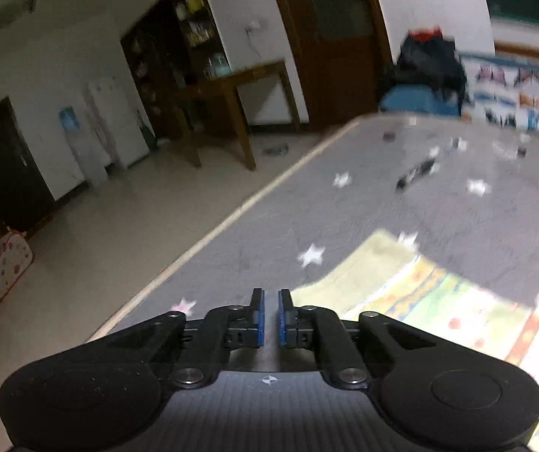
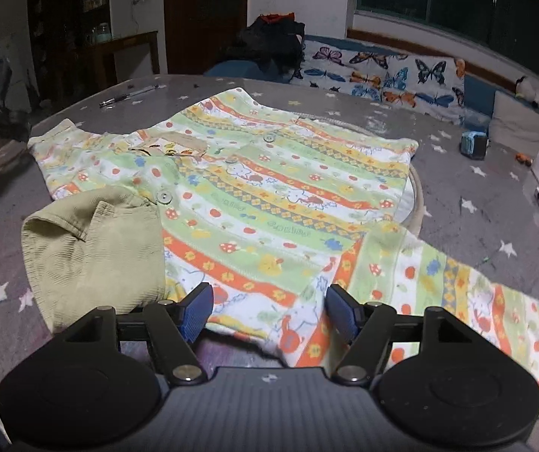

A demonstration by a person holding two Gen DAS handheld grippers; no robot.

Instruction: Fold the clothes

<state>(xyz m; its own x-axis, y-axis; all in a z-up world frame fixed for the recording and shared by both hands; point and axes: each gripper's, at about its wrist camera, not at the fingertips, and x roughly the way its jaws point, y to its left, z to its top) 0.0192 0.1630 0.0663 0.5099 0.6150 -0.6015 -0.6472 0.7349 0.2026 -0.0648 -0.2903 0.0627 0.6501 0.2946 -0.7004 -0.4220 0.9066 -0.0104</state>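
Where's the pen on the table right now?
In the right wrist view, the dark pen lies on the grey star-print tablecloth at the far left, beyond the patterned child's shirt; the left wrist view shows it blurred, ahead and right.

Left hand-held gripper (image 1: pixel 271 310) narrowed, right hand-held gripper (image 2: pixel 268 307) spread.

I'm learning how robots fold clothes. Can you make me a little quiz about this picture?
1. True or false: the right gripper is open, with the striped shirt lying under it.
2. What lies on the far left of the star-patterned cloth, beyond the shirt? A) a pen B) a spoon C) a shoe
3. Fill in: the left gripper is nearly ____, with nothing between its pads.

Key
1. True.
2. A, the pen.
3. Shut; only a thin gap shows.
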